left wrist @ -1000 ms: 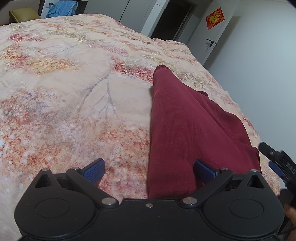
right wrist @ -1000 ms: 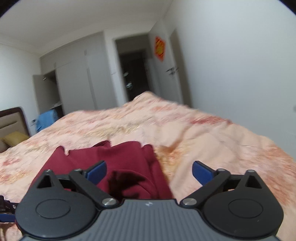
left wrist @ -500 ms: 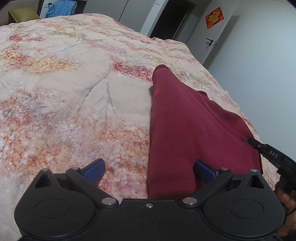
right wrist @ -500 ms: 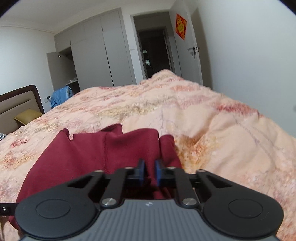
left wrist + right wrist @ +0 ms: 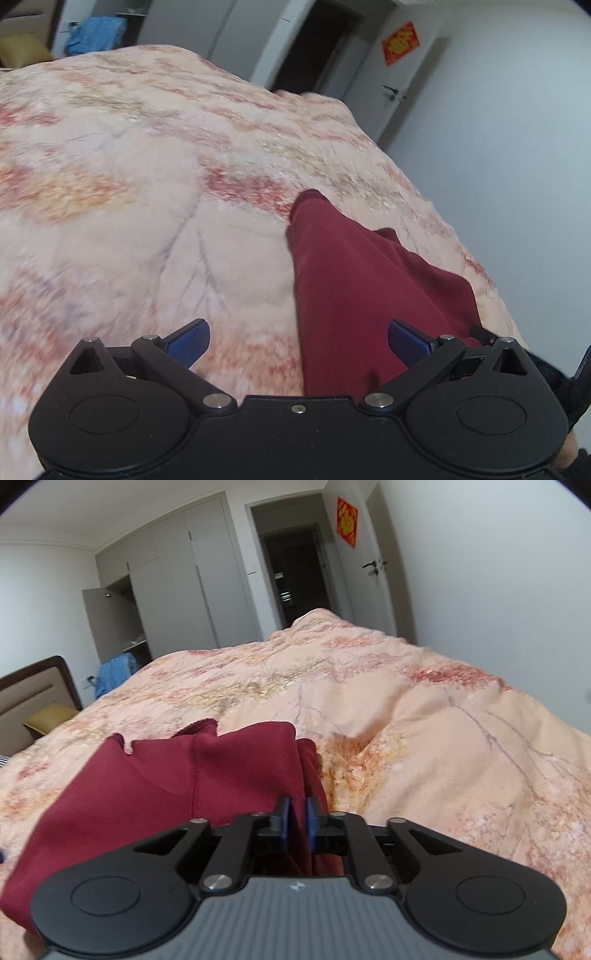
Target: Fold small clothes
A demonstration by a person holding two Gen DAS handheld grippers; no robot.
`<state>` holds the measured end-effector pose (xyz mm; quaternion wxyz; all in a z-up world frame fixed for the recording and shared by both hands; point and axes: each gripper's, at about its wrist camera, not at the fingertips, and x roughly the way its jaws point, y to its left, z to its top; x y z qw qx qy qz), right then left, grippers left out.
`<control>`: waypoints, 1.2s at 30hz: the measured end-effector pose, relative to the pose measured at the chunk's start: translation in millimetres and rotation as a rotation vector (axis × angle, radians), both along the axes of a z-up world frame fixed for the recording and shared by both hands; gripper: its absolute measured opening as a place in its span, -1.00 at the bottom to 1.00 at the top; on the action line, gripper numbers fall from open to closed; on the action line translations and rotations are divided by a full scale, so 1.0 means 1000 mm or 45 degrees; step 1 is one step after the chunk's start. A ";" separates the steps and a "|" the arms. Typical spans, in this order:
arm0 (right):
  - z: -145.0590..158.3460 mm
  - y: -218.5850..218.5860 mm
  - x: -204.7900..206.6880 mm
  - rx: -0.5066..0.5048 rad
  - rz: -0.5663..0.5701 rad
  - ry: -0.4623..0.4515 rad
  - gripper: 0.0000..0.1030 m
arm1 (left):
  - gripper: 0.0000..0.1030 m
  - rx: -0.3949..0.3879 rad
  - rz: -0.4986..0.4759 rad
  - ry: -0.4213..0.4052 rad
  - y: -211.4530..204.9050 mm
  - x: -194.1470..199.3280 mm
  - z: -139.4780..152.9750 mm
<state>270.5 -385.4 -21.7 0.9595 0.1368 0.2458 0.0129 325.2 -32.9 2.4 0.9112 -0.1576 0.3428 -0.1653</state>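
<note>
A maroon knit garment lies lengthwise on the floral bedspread, with one narrow end pointing away. My left gripper hovers open above its near left edge, and neither blue pad touches the cloth. In the right wrist view the same garment spreads out to the left. My right gripper has its pads close together with a fold of the garment's right edge pinched between them. Its jaws are opening slightly, and the fabric is still between them.
The bedspread bulges into folds to the right of the garment. A white wall runs along the bed's right side. Beyond the bed are a wardrobe, a dark doorway, blue cloth and a headboard.
My right gripper went from wide open to closed on the garment's right edge, lower and nearer to it. My left gripper rose and drew back from the bed, still open.
</note>
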 end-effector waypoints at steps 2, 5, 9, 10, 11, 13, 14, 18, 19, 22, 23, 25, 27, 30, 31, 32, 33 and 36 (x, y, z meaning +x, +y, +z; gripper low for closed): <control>0.002 -0.008 0.002 0.046 0.027 0.005 -0.12 | 0.99 -0.007 -0.060 0.057 -0.008 0.021 -0.008; 0.006 -0.018 0.010 0.114 0.087 0.021 0.14 | 0.99 -0.020 -0.113 0.139 -0.016 0.043 -0.022; 0.006 -0.019 0.025 0.145 0.160 0.072 0.37 | 0.99 -0.033 -0.168 0.144 -0.025 0.052 -0.028; 0.005 -0.018 0.029 0.139 0.171 0.085 0.37 | 0.99 -0.025 -0.179 0.143 -0.027 0.053 -0.028; 0.003 -0.016 0.033 0.132 0.180 0.098 0.37 | 0.99 -0.018 -0.188 0.142 -0.029 0.054 -0.028; -0.001 -0.014 0.039 0.133 0.184 0.122 0.34 | 0.99 -0.005 -0.200 0.143 -0.033 0.055 -0.027; -0.003 -0.013 0.040 0.146 0.183 0.126 0.30 | 0.98 0.003 -0.206 0.147 -0.035 0.056 -0.026; -0.008 -0.011 0.032 0.175 0.158 0.100 -0.01 | 0.86 0.022 -0.235 0.156 -0.041 0.059 -0.024; -0.008 -0.010 0.030 0.169 0.154 0.088 -0.09 | 0.76 0.020 -0.241 0.160 -0.042 0.058 -0.022; -0.003 -0.006 0.024 0.147 0.160 0.060 -0.58 | 0.44 0.012 -0.266 0.154 -0.047 0.056 -0.016; 0.000 -0.004 0.023 0.131 0.166 0.051 -0.66 | 0.40 0.023 -0.258 0.151 -0.049 0.055 -0.014; 0.007 0.002 0.018 0.086 0.181 0.027 -0.69 | 0.20 0.054 -0.251 0.135 -0.054 0.053 -0.010; 0.016 0.007 0.012 0.057 0.189 -0.017 -0.70 | -0.08 0.068 -0.247 0.118 -0.056 0.051 -0.005; 0.032 0.016 0.006 0.047 0.215 -0.076 -0.71 | -0.29 0.046 -0.243 0.098 -0.051 0.050 0.007; 0.038 0.019 0.005 0.048 0.227 -0.094 -0.71 | -0.33 0.025 -0.242 0.096 -0.047 0.050 0.011; 0.044 0.022 0.005 0.048 0.241 -0.113 -0.71 | -0.36 0.001 -0.243 0.092 -0.041 0.051 0.016; 0.051 0.026 0.005 0.045 0.255 -0.134 -0.71 | -0.37 -0.017 -0.243 0.085 -0.035 0.051 0.021; 0.067 0.043 0.006 0.039 0.303 -0.197 -0.71 | -0.37 0.012 -0.199 0.032 -0.016 0.052 0.039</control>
